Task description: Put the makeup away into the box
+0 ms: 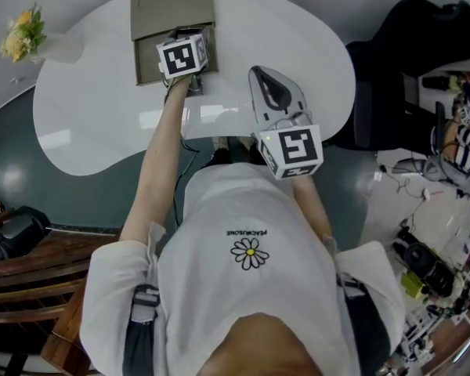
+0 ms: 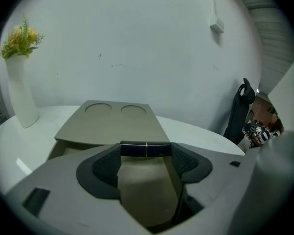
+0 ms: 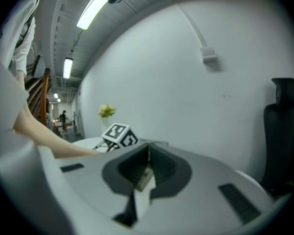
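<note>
A slim dark navy makeup stick with a thin gold seam at its middle (image 2: pixel 146 149) lies crosswise between the jaws of the left gripper (image 2: pixel 146 156), pinched at both ends by the black ribbed pads (image 2: pixel 108 166). It hangs just above the open compartment (image 2: pixel 147 190) of the flat taupe cardboard box (image 1: pixel 153 22) and is not yet resting on anything. The box's upper panel, with two shallow round recesses (image 2: pixel 116 109), sits farther back, leaving the near compartment uncovered. What shows of that compartment between the jaws looks bare, though its corners are hidden by the gripper body. The box stands at the far edge of the glossy white rounded table (image 1: pixel 86 108), and in the head view the left gripper's marker cube (image 1: pixel 182 56) covers its near end. The right gripper (image 3: pixel 148 156) is held over the table's near edge, well apart from the box, with its jaws pressed together on nothing. A white vase of yellow flowers (image 1: pixel 31 39) stands at the far left edge, and a black chair (image 1: pixel 407 37) is beyond the right edge. No other makeup shows on the table, so the job looks close to its end: what seems left is lowering the stick, releasing it, and perhaps covering the box.
</note>
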Tool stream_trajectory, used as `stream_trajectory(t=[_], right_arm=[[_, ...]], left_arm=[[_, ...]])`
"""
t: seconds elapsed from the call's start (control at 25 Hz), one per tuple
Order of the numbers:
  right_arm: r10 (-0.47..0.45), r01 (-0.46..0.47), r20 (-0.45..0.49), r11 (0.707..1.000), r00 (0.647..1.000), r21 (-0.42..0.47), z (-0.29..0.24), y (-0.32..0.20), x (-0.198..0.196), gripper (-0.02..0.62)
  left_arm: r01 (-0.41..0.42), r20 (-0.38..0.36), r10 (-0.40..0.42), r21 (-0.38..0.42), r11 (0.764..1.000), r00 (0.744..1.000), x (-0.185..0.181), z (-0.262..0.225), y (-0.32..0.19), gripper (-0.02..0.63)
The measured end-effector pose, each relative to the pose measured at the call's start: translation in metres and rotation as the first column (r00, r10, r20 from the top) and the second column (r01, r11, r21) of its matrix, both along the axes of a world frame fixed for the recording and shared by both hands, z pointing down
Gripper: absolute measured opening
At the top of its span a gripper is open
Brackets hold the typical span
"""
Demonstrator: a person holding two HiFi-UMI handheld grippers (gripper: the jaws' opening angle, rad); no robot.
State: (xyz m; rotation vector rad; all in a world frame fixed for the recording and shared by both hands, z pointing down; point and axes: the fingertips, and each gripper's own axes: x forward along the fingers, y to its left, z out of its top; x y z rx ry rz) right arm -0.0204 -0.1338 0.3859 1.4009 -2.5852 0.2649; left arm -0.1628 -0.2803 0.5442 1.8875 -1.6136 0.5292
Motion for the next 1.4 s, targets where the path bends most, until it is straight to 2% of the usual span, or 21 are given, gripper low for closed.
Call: stream_trajectory(t=[0.28, 0.44, 0.72, 1.08, 1.28, 1.4], right_arm=[[0.048, -0.048, -0.008, 0.999, 0.999, -0.019, 0.006, -0.005, 0.014, 0.031], [0.06, -0.06, -0.013, 0.998, 0.998, -0.025, 0.008, -0.006, 0.017, 0.031], [0.069, -0.07, -0.025, 0.997, 0.997, -0.028, 0.011, -0.008, 0.023, 0.031], [0.056, -0.056, -0.019, 0.998, 0.998, -0.022, 0.01, -0.009, 0.02, 0.031], [0.046, -0.047, -0.016, 0.999, 0.999, -0.014, 0.007, -0.009, 0.019, 0.031], [0.043, -0.043, -0.012, 0.999, 0.999, -0.012, 0.006, -0.008, 0.02, 0.031]], left_arm=[[0.061, -0.029, -0.066, -0.149, 0.987, 0.997, 0.001, 0.038, -0.003, 0.33], [0.072, -0.026, -0.079, -0.185, 0.98, 0.997, -0.003, 0.05, -0.005, 0.33], [0.027, 0.001, -0.027, -0.161, 0.987, 1.0, 0.004, 0.051, -0.011, 0.33], [0.047, 0.014, -0.045, -0.149, 0.988, 0.999, 0.003, 0.048, -0.01, 0.33], [0.064, 0.028, -0.062, -0.093, 0.994, 0.998, 0.004, 0.03, -0.009, 0.333], [0.068, 0.037, -0.067, -0.005, 0.998, 0.997, 0.006, 0.0, -0.004, 0.331]])
